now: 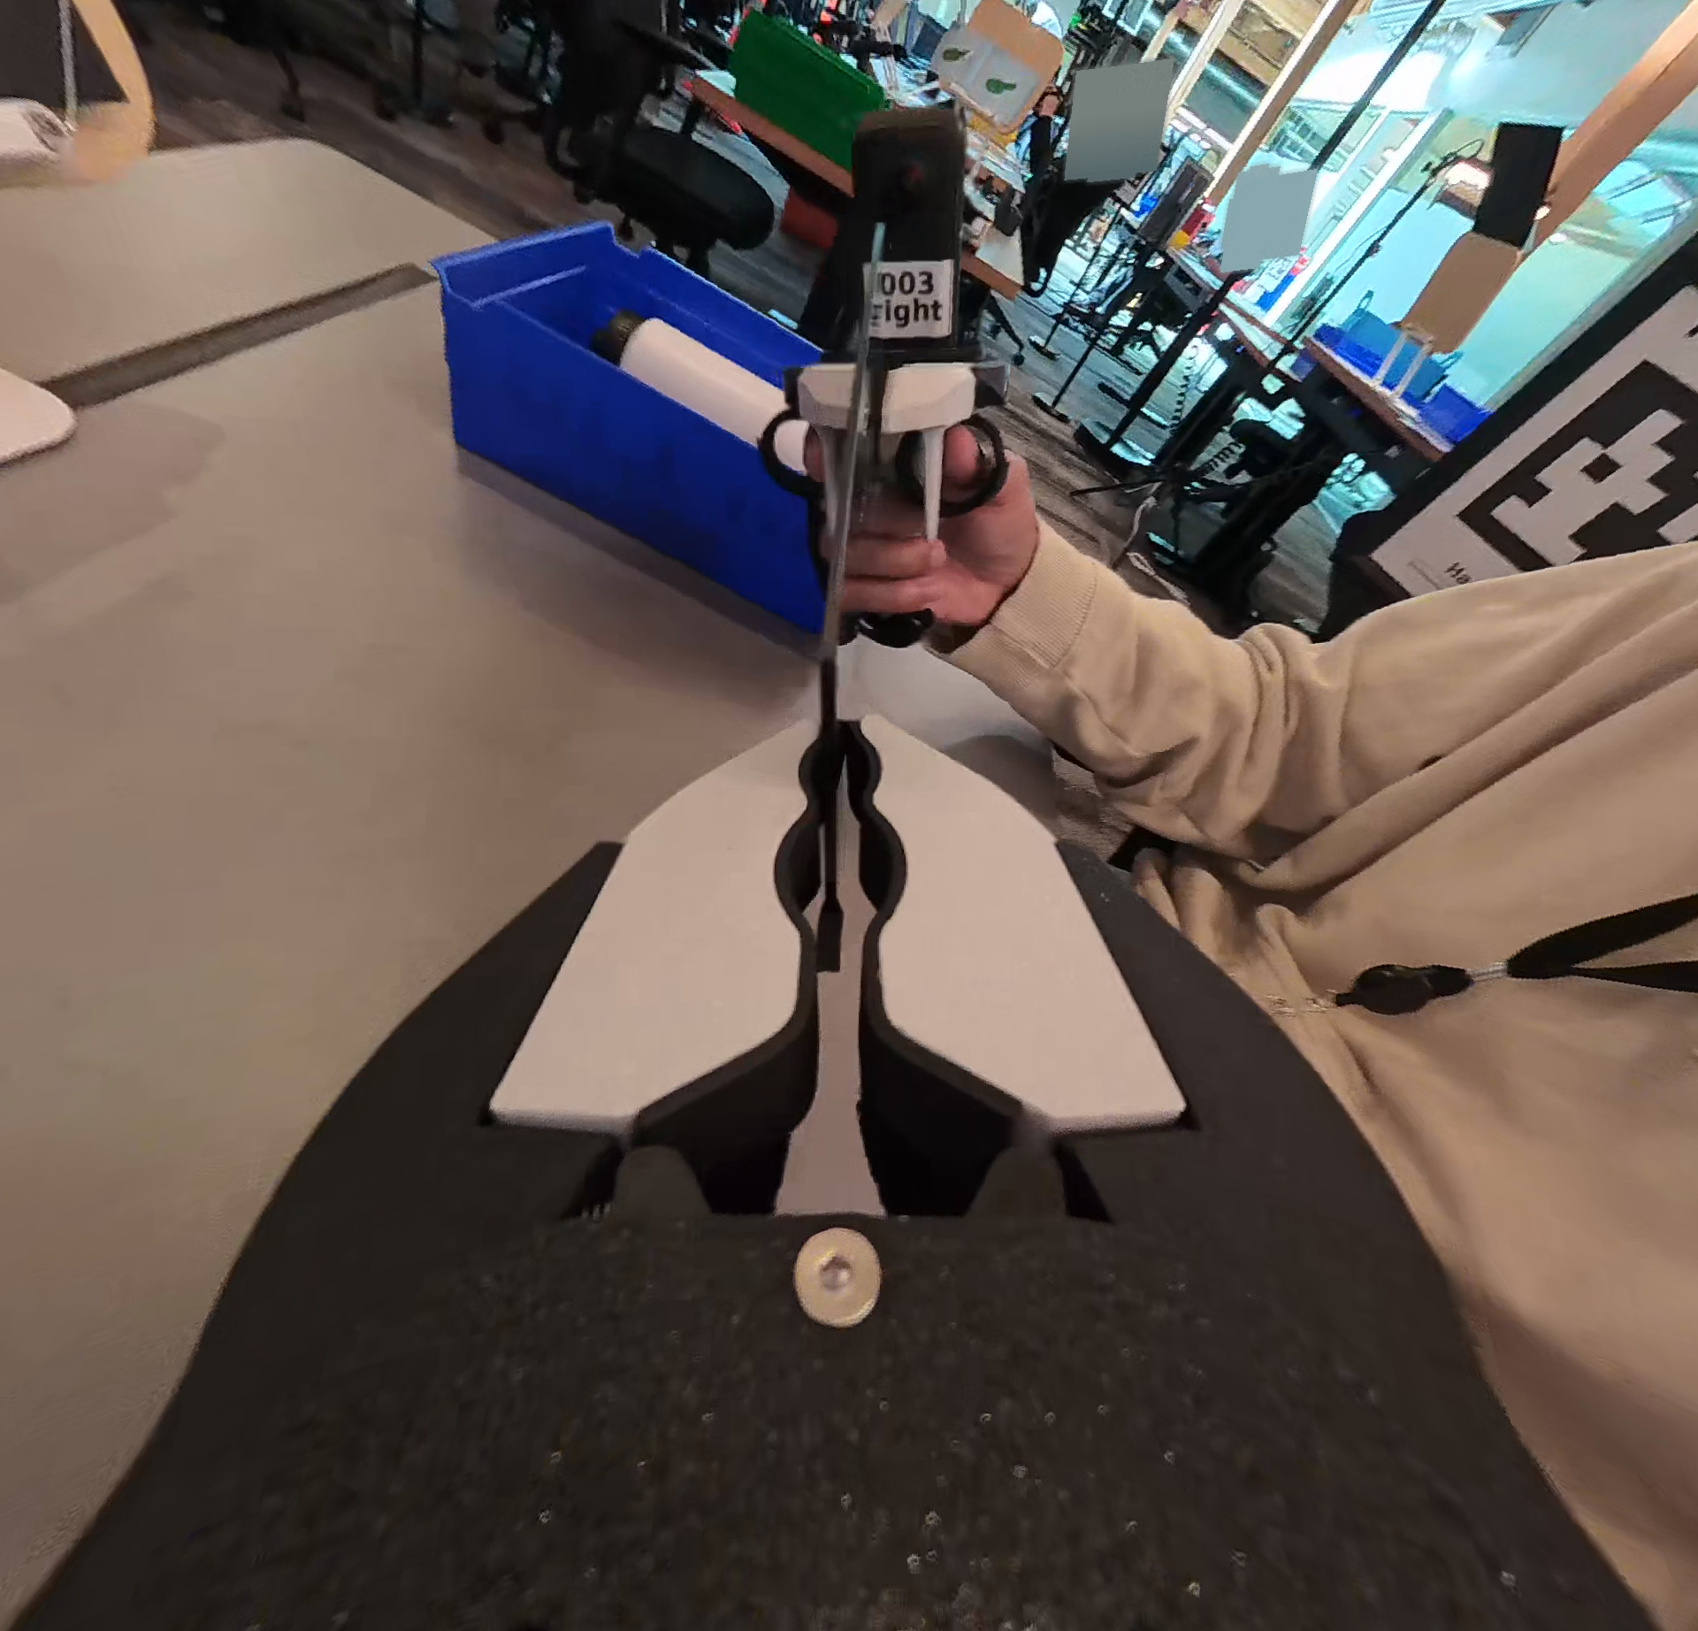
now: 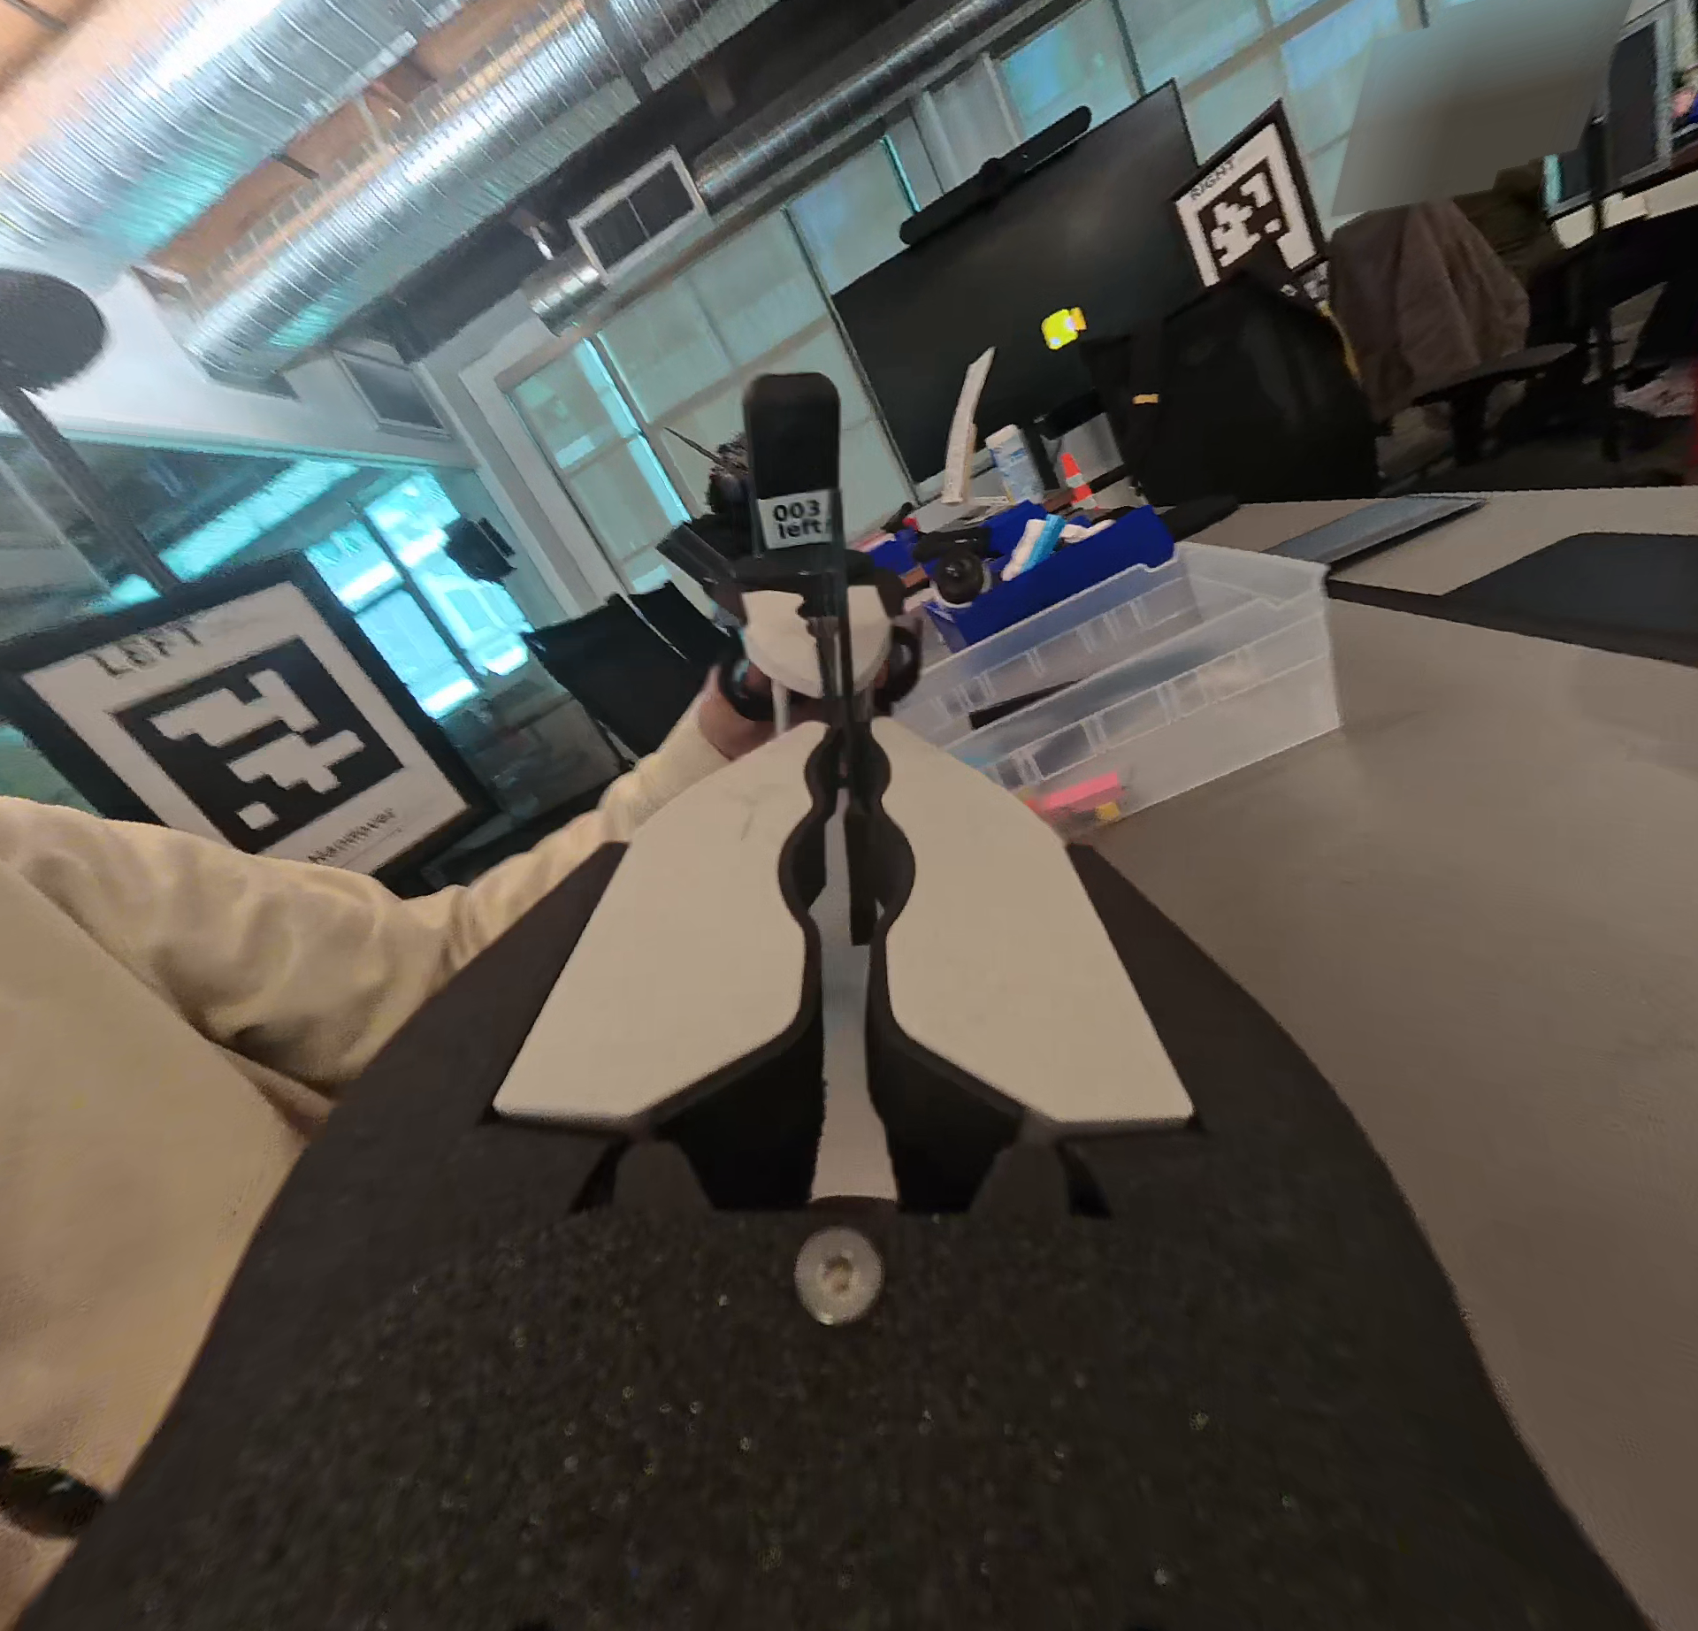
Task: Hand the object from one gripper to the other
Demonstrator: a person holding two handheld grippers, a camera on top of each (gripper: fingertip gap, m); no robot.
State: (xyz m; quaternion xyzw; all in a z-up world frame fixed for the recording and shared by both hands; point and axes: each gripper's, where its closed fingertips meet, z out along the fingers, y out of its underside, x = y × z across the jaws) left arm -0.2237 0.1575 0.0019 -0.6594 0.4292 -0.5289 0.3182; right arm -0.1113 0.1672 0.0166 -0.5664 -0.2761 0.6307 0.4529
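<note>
A thin dark strip (image 1: 832, 686), seen edge-on, runs between my two grippers, which face each other above the grey table (image 1: 276, 668). My left gripper (image 1: 841, 741) is shut on one end of it; the strip's thicker end lies between the pads. My right gripper (image 2: 850, 741) is shut on the other end of the strip (image 2: 853, 815). The right gripper also shows in the left wrist view (image 1: 882, 484), held by a hand in a cream sleeve (image 1: 1286, 760). The left gripper shows farther off in the right wrist view (image 2: 818, 659).
A blue bin (image 1: 588, 429) holding a white cylinder with a black cap (image 1: 680, 365) stands on the table behind the right gripper. A clear plastic organiser (image 2: 1148, 659) with a blue tray (image 2: 1057, 576) on top sits right of the left gripper. Black-and-white marker boards (image 2: 248, 741) stand beyond the table edge. The left gripper's tips are roughly 12 cm from the right gripper's.
</note>
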